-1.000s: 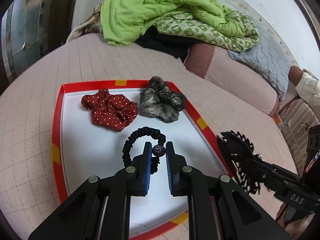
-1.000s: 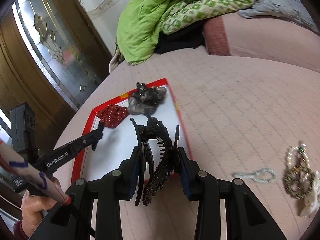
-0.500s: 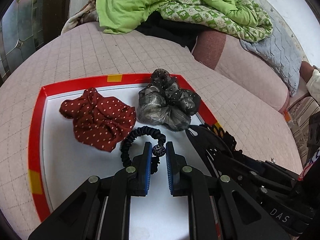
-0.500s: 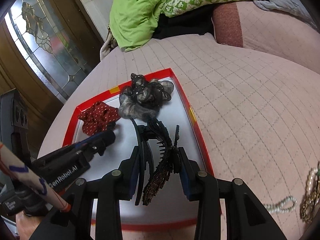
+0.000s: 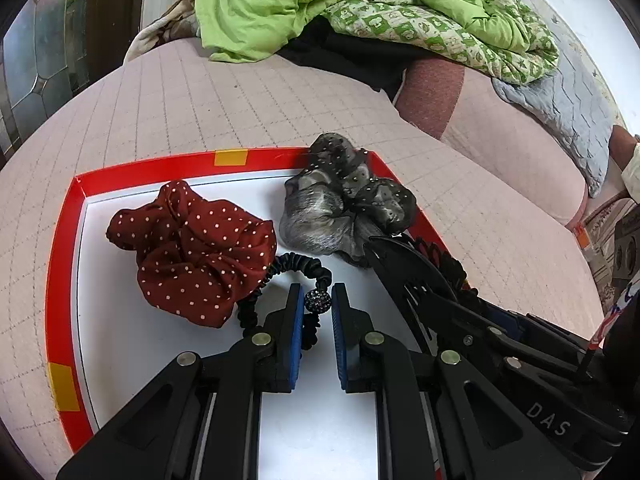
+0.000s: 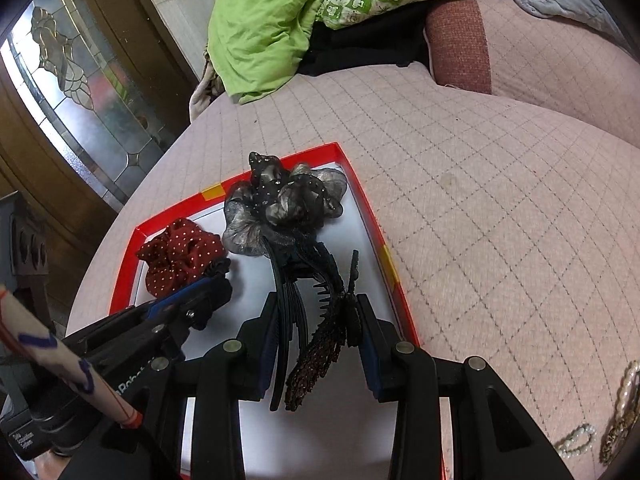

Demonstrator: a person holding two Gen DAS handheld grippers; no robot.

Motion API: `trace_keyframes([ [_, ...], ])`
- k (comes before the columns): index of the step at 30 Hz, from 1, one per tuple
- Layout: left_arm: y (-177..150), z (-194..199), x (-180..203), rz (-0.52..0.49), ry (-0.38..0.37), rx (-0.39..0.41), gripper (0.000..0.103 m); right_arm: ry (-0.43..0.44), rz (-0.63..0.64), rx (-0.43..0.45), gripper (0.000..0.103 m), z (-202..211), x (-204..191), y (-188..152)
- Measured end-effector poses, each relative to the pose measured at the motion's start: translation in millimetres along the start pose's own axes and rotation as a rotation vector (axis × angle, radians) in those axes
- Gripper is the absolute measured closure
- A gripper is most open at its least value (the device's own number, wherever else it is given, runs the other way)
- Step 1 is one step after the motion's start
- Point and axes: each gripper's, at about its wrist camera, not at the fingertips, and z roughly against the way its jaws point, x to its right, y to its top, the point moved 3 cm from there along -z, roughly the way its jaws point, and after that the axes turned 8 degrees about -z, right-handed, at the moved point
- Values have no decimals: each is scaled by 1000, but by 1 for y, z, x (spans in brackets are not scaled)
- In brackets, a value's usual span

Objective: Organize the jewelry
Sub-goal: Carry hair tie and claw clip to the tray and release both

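Landmark is the red-rimmed tray sitting on the pink quilted bed surface. Going left to right inside the tray: red polka-dot scrunchie at the far-left area, then the grey sheer scrunchie against the far-right corner, partly riding over the rim. Both look already sorted, so the near half of the white tray floor is the free drop zone. Left gripper hangs over the tray's middle, just on the near side of the red scrunchie, jaws clenched on the beaded knot of a black hair tie; the loop arcs out ahead of the fingertips and brushes the red scrunchie's edge. Pinching the bead makes sense: it's the only rigid bit, the elastic would slip. Right gripper is over the tray's right side, close inside the right rim, jaws partly closed and clamping a black claw clip across its width, with the teeth and dark lace trim pointing down between the fingers; the clip's tip nearly reaches the grey scrunchie. The wide stance is just the clip's bulk, not a loose hold. Both tools angle steeply down at the tray floor, so I'd judge this as the final lowering before release, each item going next to its kind. Risk: tie loop snagging on the red scrunchie when let go. Outside the tray, well to its right on the bed, pearl bracelets and a gold-tone piece are not yet sorted. Green blanket lies beyond the tray, irrelevant.
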Motion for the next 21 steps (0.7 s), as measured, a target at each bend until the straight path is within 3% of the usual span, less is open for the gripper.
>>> trace_keyframes([
  [14, -1, 0, -2, 15, -11, -5, 90, 3, 0, -3, 61, -8, 3, -2],
  [21, 1, 8, -2, 2, 7, 33, 80, 24, -25, -18, 49, -6, 6, -3],
])
